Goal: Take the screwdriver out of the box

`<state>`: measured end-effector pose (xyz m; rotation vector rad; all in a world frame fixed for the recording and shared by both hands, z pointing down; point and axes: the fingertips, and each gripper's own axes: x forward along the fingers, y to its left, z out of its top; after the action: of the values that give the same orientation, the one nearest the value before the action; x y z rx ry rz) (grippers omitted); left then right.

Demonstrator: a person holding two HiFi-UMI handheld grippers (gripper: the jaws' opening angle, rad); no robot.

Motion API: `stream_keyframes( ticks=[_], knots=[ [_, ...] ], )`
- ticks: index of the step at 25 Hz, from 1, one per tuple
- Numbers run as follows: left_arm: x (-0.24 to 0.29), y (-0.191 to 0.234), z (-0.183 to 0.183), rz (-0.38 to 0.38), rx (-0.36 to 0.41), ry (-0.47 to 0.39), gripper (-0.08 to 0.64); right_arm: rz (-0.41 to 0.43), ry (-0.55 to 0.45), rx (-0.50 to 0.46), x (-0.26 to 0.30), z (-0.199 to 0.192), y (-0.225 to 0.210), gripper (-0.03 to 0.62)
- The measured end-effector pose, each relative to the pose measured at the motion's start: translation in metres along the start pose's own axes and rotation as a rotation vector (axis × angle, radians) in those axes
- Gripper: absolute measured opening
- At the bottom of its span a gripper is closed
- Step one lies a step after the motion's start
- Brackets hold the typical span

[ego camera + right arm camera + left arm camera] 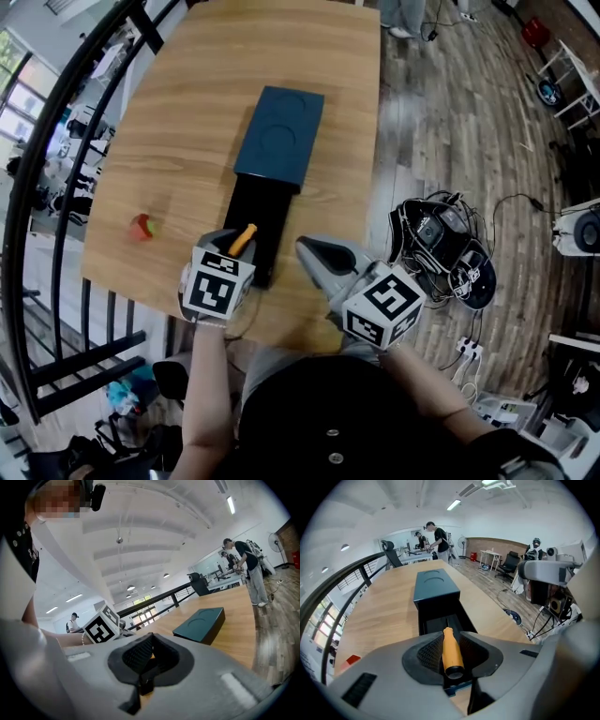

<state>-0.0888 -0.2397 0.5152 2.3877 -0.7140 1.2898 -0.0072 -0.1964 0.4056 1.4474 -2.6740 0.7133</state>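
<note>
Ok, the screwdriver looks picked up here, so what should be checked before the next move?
1. Grip: ok, left claw is shut on the screwdriver by its orange handle.
2. Shaft clear of the open tray: cannot tell; it points toward the tray.
3. Free hand: ok, right claw is shut, empty, beside the tray.
4. Bracing: not ok, no claw grips the box.
5. Set-down spot: ok, bare tabletop left of the box, away from the small red object.
</note>
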Motion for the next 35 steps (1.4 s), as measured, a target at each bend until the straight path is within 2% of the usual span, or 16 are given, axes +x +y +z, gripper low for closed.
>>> stream_keyframes(
  ticks=[6,19,25,35],
  knots=[
    [-0.035,0.008,0.018,0.07,-0.04,-0.161,0.111,0.031,-0.031,-0.048,-0.004,0.014,0.011,-0.003],
    [-0.08,-0.008,0.029,0.078,-0.127,-0.361,0.087,0.088,-0.058,-0.116,-0.01,0.03,0.035,-0.003],
    [-0.122,-0.01,0.048,0.044,-0.24,-0.551,0.084,0.106,-0.078,-0.147,-0.012,0.044,0.046,-0.003],
    [-0.184,-0.008,0.081,0.028,-0.294,-0.874,0.08,0.132,-0.124,-0.194,-0.009,0.07,0.055,-0.003]
  ],
)
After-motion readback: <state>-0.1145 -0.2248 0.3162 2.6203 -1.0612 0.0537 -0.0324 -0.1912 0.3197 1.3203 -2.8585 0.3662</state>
